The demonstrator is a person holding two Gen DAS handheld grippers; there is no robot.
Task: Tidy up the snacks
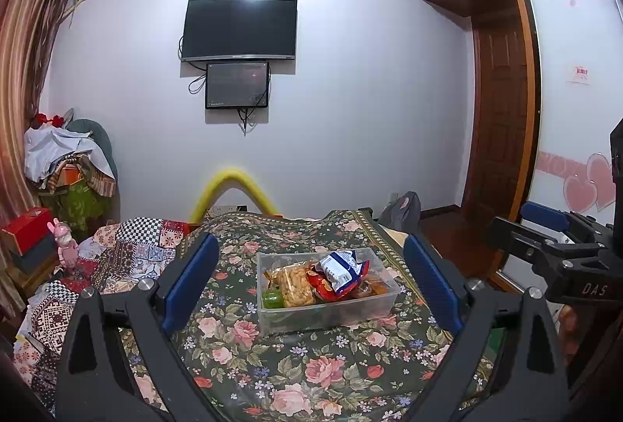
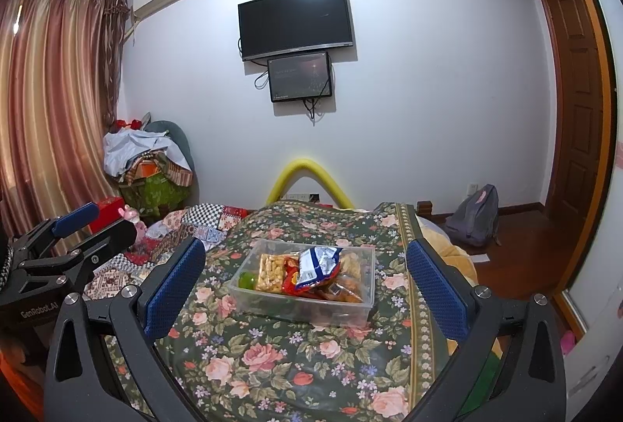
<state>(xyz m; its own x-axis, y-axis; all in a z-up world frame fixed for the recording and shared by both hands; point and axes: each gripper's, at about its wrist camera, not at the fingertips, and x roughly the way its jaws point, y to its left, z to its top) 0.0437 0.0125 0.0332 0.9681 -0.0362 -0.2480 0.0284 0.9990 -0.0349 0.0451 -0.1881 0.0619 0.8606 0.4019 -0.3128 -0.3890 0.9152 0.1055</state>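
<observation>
A clear plastic box [image 1: 383,299] stands on the floral cloth [image 1: 311,363] ahead of both grippers. It holds several snack packs: a blue-and-white bag [image 1: 342,269] on top, a red bag [image 1: 321,283], an orange cracker pack [image 1: 296,285] and a green item [image 1: 272,299]. My left gripper [image 1: 311,282] is open and empty, held back from the box. My right gripper [image 2: 307,285] is open and empty, also short of the box [image 2: 272,299]. The blue-and-white bag [image 2: 317,262] shows on top there too. Each gripper appears at the edge of the other's view.
The floral cloth covers a raised surface with patchwork bedding [image 1: 124,247] to the left. A yellow foam arch [image 1: 233,188] stands behind it. A wooden door [image 1: 502,118] and a backpack [image 2: 475,215] are at right. A pile of clothes [image 2: 148,165] is at left.
</observation>
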